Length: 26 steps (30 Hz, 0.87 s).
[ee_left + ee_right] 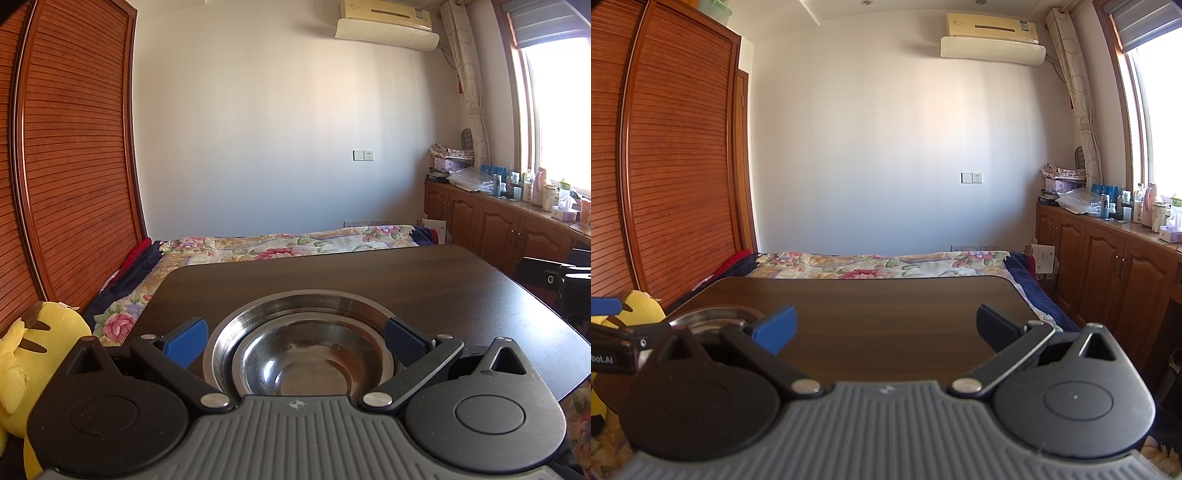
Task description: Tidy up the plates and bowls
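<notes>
Jaws wide both grippers; nested bowls (pixel 310 354) near edge hidden by left gripper (pixel 295 341).

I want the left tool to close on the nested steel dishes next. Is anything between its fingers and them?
Nothing visible is. The left tool is open, its blue-padded fingers flanking the small steel bowl nested in the larger steel plate on the dark wooden table.

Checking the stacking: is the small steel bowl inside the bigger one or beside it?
Inside. The small bowl sits nested upright in the big bowl, whose rim rings it. Both look empty.
</notes>
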Tool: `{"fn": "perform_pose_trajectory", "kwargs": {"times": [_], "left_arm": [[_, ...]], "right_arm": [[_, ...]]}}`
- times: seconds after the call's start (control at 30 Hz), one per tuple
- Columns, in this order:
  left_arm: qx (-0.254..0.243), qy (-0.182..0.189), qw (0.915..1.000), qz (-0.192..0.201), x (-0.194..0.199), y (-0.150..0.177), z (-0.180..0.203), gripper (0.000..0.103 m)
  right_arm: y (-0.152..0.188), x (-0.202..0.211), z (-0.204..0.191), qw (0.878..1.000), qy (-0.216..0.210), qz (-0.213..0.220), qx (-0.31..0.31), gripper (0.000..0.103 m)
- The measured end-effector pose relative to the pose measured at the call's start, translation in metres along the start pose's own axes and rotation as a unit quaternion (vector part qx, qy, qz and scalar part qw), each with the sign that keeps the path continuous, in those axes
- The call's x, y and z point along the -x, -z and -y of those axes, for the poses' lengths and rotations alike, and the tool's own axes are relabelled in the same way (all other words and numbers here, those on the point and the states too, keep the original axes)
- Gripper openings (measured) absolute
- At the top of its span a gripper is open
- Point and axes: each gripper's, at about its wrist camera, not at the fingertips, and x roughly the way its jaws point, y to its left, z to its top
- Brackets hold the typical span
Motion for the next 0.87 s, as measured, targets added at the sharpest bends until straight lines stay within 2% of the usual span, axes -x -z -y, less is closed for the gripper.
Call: {"fn": "perform_pose_trajectory", "kwargs": {"times": [0.87], "left_arm": [[0.0, 0.0, 1.0, 0.0, -0.0003, 0.0002, -0.0005, 0.103]], "right_arm": [[0.0011, -0.0003, 0.0019, 1.0, 0.0, 0.001, 0.0, 0.103]]}}
